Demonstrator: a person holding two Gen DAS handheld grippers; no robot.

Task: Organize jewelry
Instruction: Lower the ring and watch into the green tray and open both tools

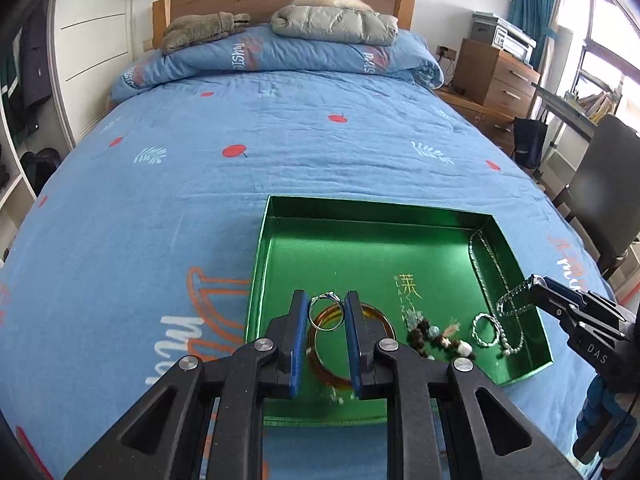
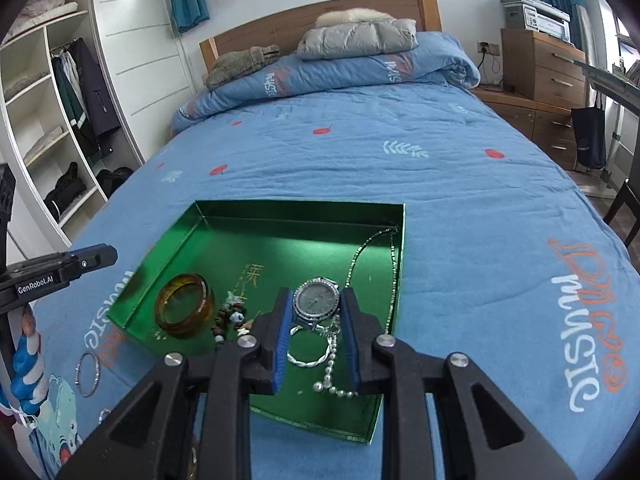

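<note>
Shallow shiny green tray (image 1: 280, 216) on blue bedspread (image 1: 200, 140). Left gripper (image 1: 327, 310) clamps thin silver bangle (image 1: 326, 314); right gripper (image 2: 314, 312) clamps crystal-rimmed silver wristwatch (image 2: 316, 300), strap dangling. Risk: narrow grips slip; strap could snag silver chain necklace (image 2: 394, 272).
</note>
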